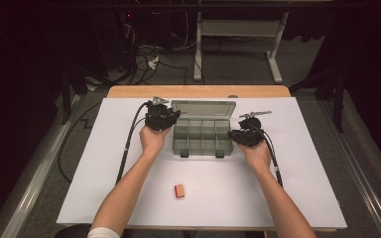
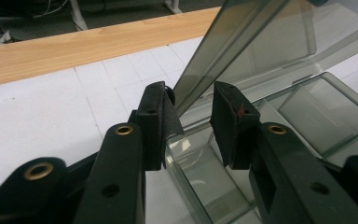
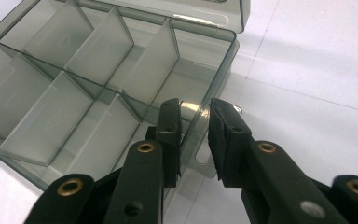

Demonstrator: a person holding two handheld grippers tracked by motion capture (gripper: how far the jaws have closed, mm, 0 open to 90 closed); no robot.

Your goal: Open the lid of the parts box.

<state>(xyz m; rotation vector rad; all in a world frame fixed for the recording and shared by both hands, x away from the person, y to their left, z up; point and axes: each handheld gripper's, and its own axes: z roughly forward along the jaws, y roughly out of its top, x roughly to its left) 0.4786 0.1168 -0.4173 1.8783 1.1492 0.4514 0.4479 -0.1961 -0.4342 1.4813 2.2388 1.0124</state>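
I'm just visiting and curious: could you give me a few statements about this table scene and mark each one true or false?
1. The compartment box has its lid open. True.
2. The orange block lies inside the box. False: it lies on the white sheet, nearer the person.
3. The left gripper has the lid's edge between its jaws. True.
4. The right gripper is at the orange block. False: it straddles the box's side wall.

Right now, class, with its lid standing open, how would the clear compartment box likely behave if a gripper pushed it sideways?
The compartment box looks like thin, empty plastic, so it is probably light and stiff. On the smooth white sheet it would likely slide rather than tip. Its raised lid might swing on the hinge, since only the left gripper straddles its edge.
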